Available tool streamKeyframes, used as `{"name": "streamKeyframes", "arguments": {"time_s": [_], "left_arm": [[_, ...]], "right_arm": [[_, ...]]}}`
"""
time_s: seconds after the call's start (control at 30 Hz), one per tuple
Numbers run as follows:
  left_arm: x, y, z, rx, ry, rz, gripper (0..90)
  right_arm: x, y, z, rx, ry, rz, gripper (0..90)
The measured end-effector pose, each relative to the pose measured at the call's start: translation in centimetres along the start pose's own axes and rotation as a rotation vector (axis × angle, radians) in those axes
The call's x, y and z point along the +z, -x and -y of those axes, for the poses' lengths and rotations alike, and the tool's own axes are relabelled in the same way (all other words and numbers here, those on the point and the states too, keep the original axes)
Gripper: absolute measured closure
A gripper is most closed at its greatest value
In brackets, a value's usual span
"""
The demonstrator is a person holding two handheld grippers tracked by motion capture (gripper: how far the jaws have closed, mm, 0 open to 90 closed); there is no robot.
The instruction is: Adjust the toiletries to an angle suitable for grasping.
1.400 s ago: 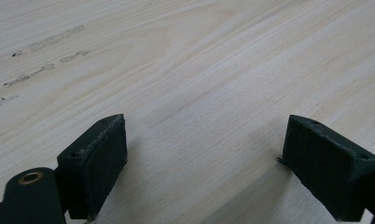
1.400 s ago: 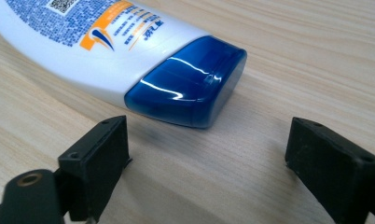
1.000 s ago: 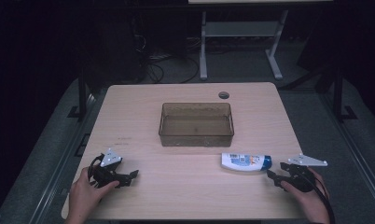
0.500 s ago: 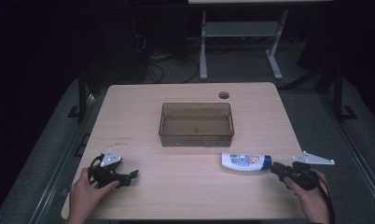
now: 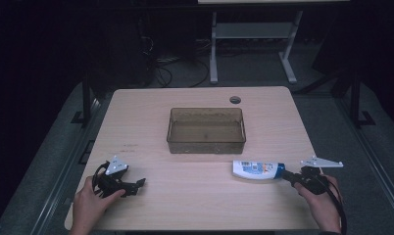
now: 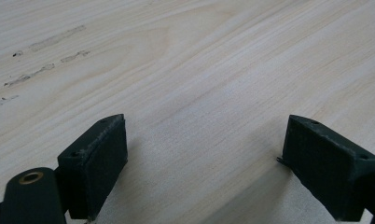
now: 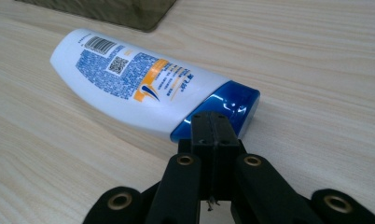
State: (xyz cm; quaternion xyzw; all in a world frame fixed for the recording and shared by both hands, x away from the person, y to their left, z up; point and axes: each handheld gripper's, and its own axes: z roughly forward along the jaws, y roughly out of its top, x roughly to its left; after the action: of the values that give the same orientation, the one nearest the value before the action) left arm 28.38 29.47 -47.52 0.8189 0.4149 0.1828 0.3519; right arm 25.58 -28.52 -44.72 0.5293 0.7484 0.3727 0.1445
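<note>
We see the bottle lying flat at lower right of the high view, long axis left-right, blue cap toward the right gripper. Its jaws have just closed, pressed together at the cap, probably touching, nothing between. Left gripper released, well apart; tray above.

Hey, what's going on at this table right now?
A person sits at a wooden table with a claw in each hand. The right claw has just closed; its jaws are together with nothing between them, their tips right at the blue cap of a white bottle that lies on its side. The left claw rests open on bare wood at the near left. A brownish see-through bin stands in the middle of the table, just beyond the bottle.
</note>
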Motion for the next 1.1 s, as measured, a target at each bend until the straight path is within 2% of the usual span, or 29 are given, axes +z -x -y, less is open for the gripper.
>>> {"name": "streamKeyframes", "arguments": {"time_s": [0.27,1.1], "left_arm": [[0.0,0.0,0.0,0.0,0.0,0.0,12.8],[0.0,0.0,0.0,0.0,0.0,-0.001,12.8]], "right_arm": [[1.1,0.5,-0.3,-0.008,-0.022,0.019,90.0],[2.4,1.0,-2.1,-0.025,0.005,0.02,90.0]]}}
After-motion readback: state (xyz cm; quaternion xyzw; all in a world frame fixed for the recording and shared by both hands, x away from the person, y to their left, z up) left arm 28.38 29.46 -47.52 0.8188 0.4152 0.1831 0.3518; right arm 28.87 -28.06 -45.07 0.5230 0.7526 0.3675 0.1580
